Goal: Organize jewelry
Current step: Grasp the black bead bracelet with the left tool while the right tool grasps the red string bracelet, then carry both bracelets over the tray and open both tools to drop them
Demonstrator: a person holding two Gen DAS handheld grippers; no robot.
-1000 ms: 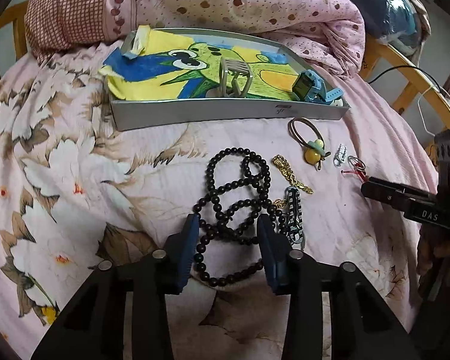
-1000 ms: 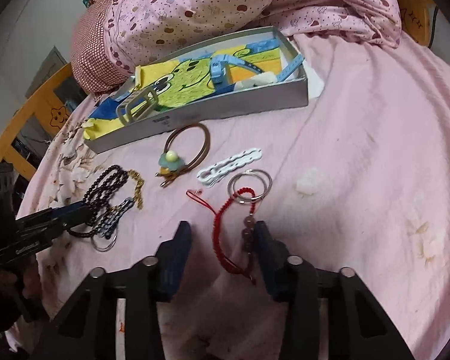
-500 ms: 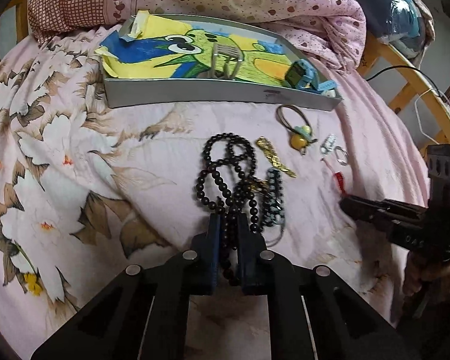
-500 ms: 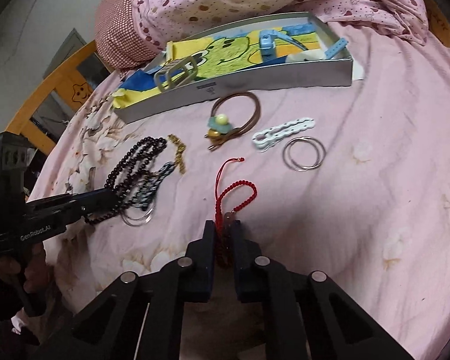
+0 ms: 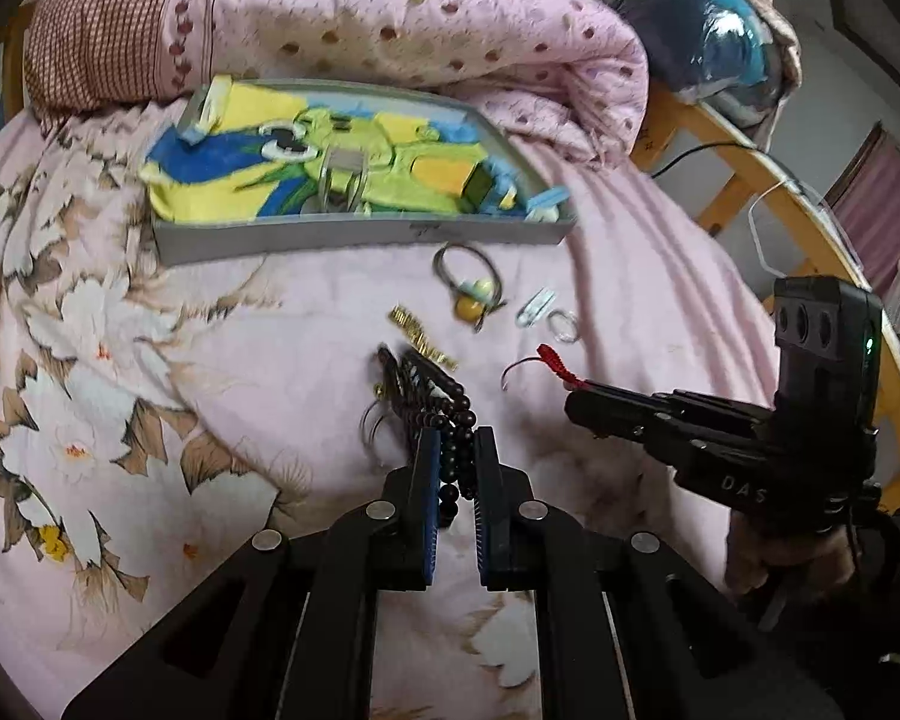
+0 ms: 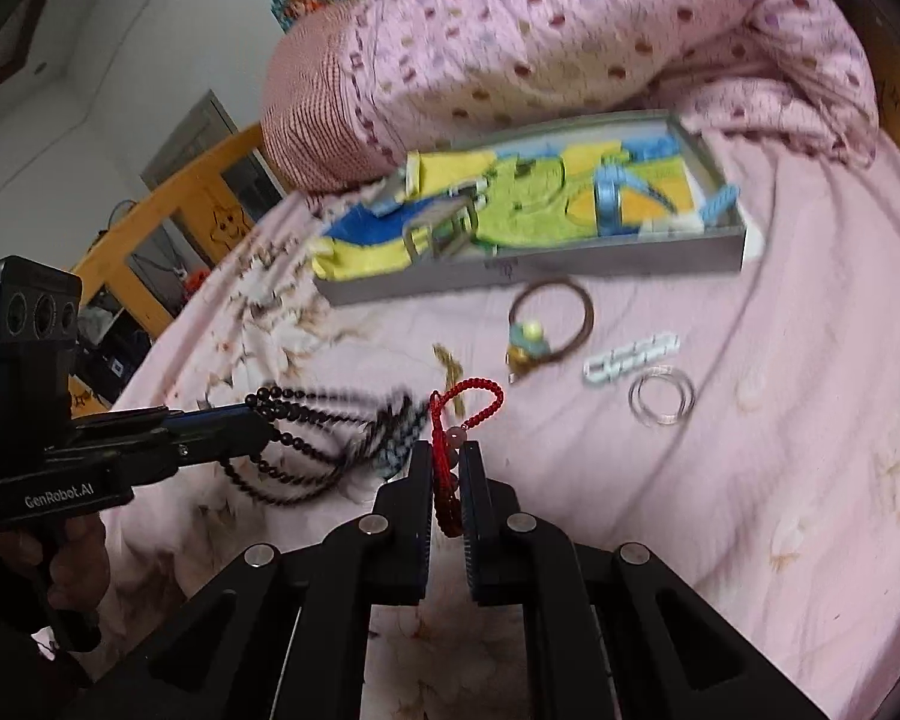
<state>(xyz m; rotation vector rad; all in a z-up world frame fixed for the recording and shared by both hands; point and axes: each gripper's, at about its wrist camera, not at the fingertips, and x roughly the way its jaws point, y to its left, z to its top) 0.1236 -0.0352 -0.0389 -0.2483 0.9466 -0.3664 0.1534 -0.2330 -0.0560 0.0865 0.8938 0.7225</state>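
My left gripper [image 5: 455, 441] is shut on a black bead necklace [image 5: 444, 405] and lifts it off the pink bedspread; it also shows in the right wrist view [image 6: 306, 420], with a black chain tangled in it. My right gripper [image 6: 447, 456] is shut on a red bead bracelet [image 6: 480, 399], whose red tassel [image 5: 555, 363] sticks out of it in the left wrist view. A grey tray [image 5: 360, 237] with a yellow-green cartoon lining stands behind, holding a hair clip [image 5: 345, 180] and a blue watch [image 6: 609, 207].
On the bedspread lie a gold chain [image 5: 423, 345], a brown hair tie with a yellow bead [image 6: 549, 324], a white link clip [image 6: 630, 357] and clear rings [image 6: 660, 399]. A rolled pink quilt [image 5: 390, 18] lies behind the tray. A wooden bed frame [image 5: 750, 180] runs on the right.
Both grippers closed, the left on the black necklace and the right on the red bracelet, and both have lifted their pieces off the bedspread, bunching the necklace.
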